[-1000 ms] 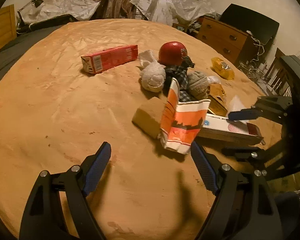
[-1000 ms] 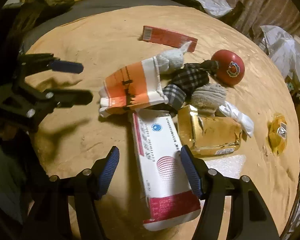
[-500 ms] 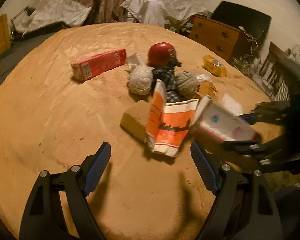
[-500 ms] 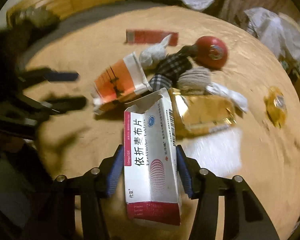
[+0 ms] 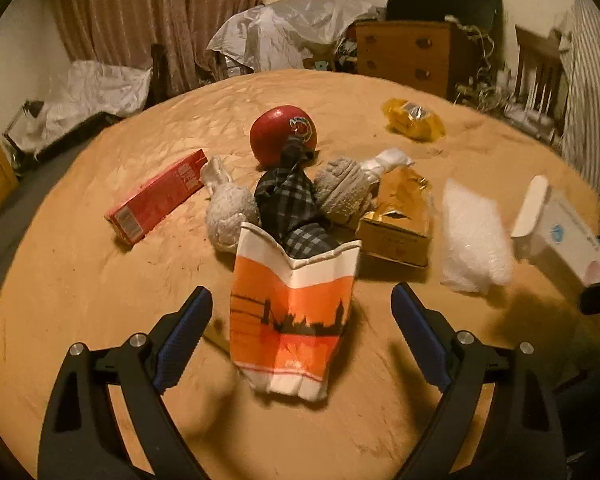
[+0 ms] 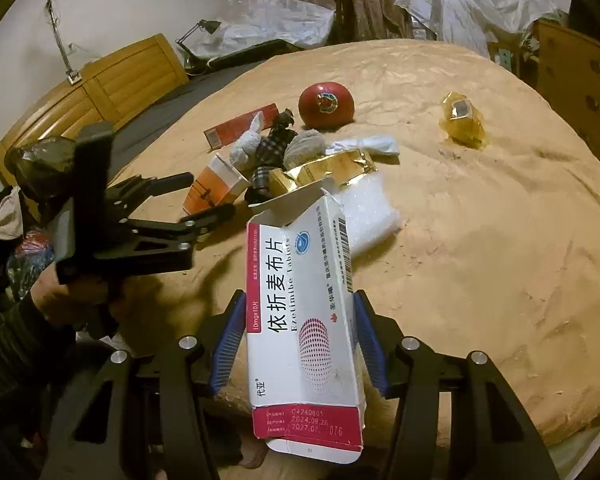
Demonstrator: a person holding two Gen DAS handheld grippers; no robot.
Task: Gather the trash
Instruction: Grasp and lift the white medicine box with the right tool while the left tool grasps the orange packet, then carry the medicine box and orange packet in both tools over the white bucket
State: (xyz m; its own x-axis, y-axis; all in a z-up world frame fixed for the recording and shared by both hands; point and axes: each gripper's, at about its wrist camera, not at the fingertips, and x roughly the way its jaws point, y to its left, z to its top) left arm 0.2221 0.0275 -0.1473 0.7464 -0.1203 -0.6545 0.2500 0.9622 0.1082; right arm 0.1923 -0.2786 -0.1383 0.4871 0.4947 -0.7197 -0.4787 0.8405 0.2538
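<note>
White-and-red medicine box (image 6: pixel 304 320) sits clamped between the right gripper (image 6: pixel 298 344) pads, lifted off the tan bedspread (image 6: pixel 480 240). Left gripper (image 5: pixel 302 340), jaws widening, straddles the orange paper carton (image 5: pixel 292 312) untouched; beyond lies a red ball (image 5: pixel 283 133).

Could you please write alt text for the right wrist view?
The right gripper holds a white medicine box above a tan bed. Beyond lie an orange carton, socks and a red ball; the left gripper reaches in.

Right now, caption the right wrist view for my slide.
Right gripper holds the white medicine box lifted above the tan bedspread strewn with trash.
</note>
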